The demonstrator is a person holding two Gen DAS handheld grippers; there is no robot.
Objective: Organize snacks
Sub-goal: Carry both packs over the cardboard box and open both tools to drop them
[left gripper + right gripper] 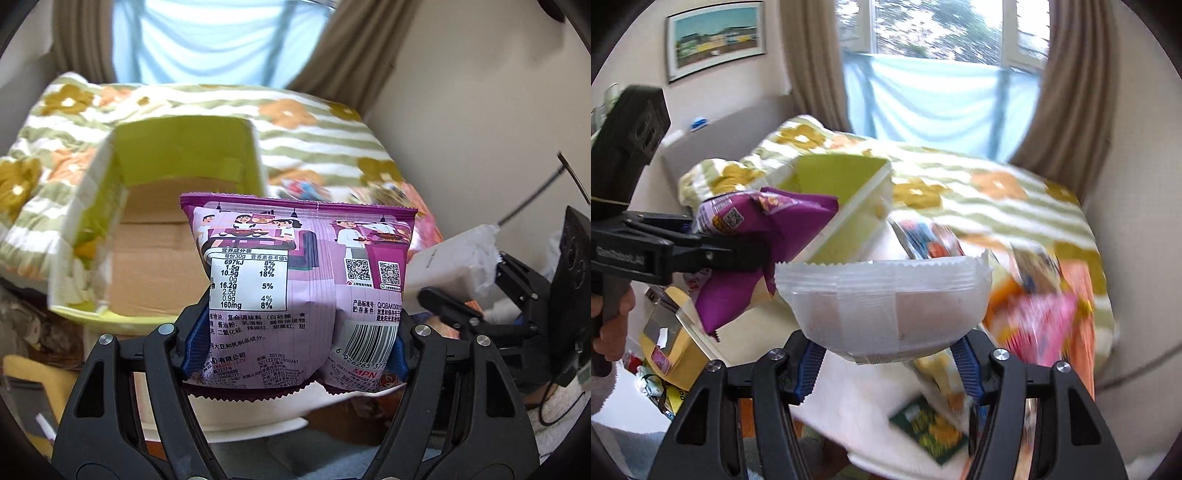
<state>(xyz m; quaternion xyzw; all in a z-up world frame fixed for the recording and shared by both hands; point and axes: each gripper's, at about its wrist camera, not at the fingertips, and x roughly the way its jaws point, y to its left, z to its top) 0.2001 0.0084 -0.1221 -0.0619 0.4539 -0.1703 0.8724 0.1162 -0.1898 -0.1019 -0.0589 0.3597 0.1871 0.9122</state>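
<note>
My left gripper [295, 347] is shut on a purple snack bag [303, 288], held upright with its back label facing the camera, just in front of an open cardboard box with green flaps [177, 192]. The bag [764, 236] and box [846, 214] also show at the left in the right wrist view. My right gripper [886, 362] is shut on a translucent white snack packet [882, 306], held above the bed; that packet [454, 258] shows at the right in the left wrist view.
A bed with a green-striped flowered blanket [990, 206] carries several loose snack packets [1045, 317], blurred. A green packet [931, 432] lies on the white sheet near my right gripper. Curtains and a window [942, 33] stand behind. Clutter lies on the floor [668, 354] at the left.
</note>
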